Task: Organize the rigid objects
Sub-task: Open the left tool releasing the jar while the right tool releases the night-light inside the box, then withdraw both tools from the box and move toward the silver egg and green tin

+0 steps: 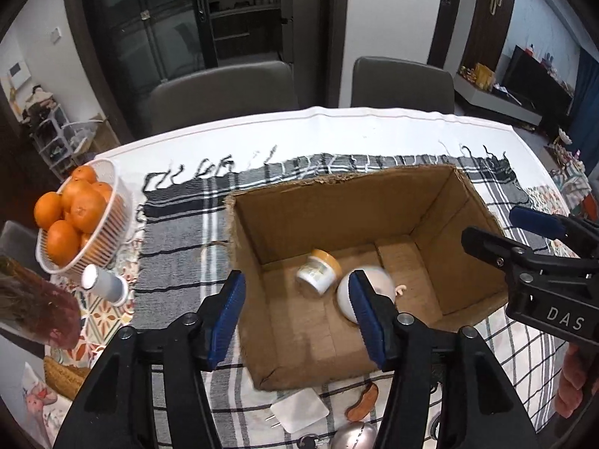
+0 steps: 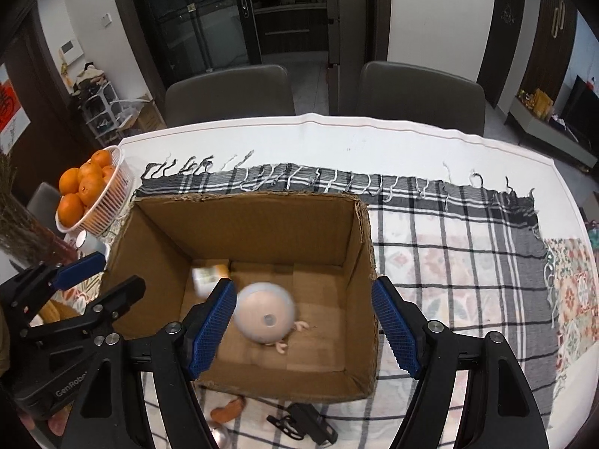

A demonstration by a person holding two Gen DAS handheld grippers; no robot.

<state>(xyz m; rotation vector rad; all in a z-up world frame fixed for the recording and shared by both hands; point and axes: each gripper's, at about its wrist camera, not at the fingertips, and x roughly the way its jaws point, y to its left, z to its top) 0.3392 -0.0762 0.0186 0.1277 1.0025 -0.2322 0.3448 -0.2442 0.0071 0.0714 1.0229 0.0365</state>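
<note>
While both grippers' jaws gape empty, a blurred white ball [image 2: 265,312] and jar [image 1: 319,271] occupy the cardboard box [image 2: 254,220] at frame centre.

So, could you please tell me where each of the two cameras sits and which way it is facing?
Left wrist: sits on the left gripper, looking forward and down into the cardboard box from its left side; its own open jaws show, plus the right gripper at the right edge.
Right wrist: sits on the right gripper, looking down over the box's near wall; its own open jaws show, with the left gripper at the left edge.
Shared: the box, the white round toy, the orange-lidded jar, the basket of oranges.
</note>
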